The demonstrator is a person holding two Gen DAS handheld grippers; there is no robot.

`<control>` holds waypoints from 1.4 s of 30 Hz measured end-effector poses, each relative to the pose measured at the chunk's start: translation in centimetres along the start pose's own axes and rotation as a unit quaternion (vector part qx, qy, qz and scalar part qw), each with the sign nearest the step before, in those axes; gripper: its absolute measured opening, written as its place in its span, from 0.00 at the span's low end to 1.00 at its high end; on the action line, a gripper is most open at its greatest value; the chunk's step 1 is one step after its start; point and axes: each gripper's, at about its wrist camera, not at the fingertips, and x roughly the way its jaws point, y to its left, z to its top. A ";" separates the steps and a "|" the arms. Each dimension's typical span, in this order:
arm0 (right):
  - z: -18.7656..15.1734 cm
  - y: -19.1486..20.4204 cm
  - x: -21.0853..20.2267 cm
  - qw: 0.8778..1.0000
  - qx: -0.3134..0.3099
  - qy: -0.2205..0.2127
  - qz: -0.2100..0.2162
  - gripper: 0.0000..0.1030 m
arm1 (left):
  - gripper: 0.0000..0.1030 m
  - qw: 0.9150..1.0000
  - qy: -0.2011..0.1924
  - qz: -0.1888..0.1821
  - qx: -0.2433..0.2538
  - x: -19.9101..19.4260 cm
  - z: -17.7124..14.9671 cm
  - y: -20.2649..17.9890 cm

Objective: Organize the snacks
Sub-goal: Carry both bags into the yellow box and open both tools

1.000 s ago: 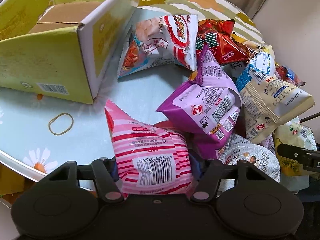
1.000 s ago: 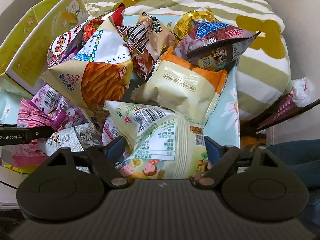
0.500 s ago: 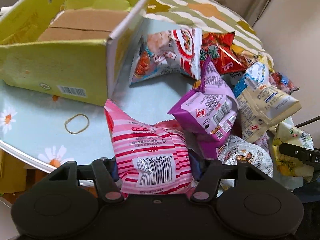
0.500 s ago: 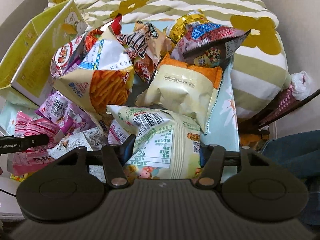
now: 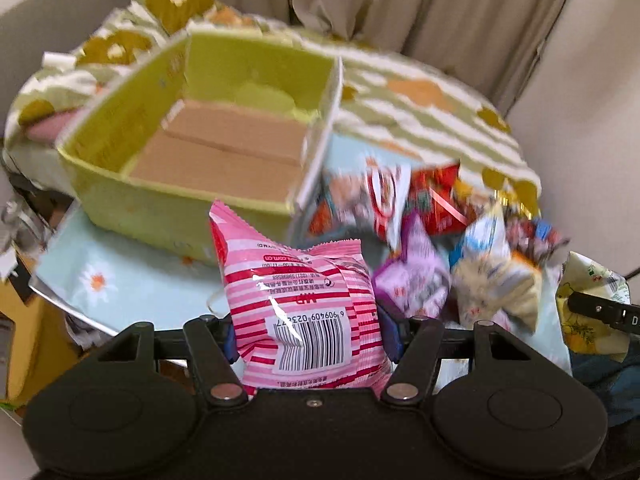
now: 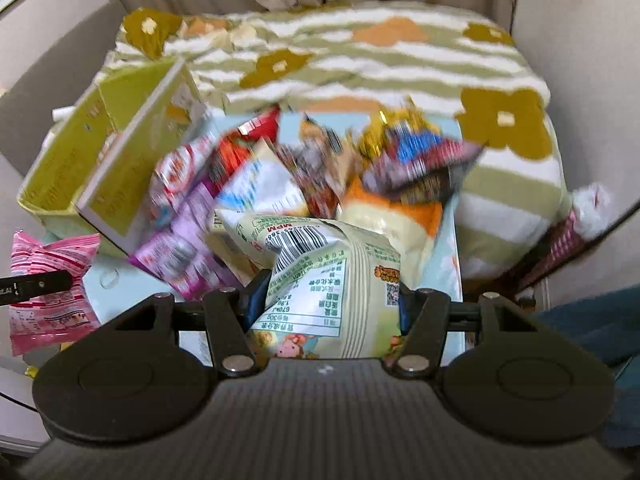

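The left tool [image 5: 310,334] grips a pink striped packet [image 5: 304,312], barcode 6909409023877 only in its own view; the right tool [image 6: 326,306] grips a pale green packet [image 6: 324,276] marked "MPM"; yellow-green box [image 5: 224,92] at 11 o'clock.

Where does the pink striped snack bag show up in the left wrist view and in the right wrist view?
Left wrist view: pink striped snack bag low centre, gripped in the left claw.
Right wrist view: same bag at the far left edge, beside the pile.
Shared landmark: the yellow-green box, behind the bag in both.
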 end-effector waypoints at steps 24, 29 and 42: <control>18.3 22.9 7.1 0.992 -0.029 -0.115 0.034 0.71 | 0.65 0.992 -0.108 0.004 0.069 4.1 21.6 11.9; 20.4 26.5 12.0 0.996 -0.010 -0.090 0.013 0.71 | 0.66 0.992 -0.063 -0.032 0.100 11.5 24.6 12.5; 20.5 27.8 16.3 0.998 0.003 -0.052 -0.031 0.71 | 0.98 0.990 -0.040 -0.037 0.128 15.3 25.0 14.9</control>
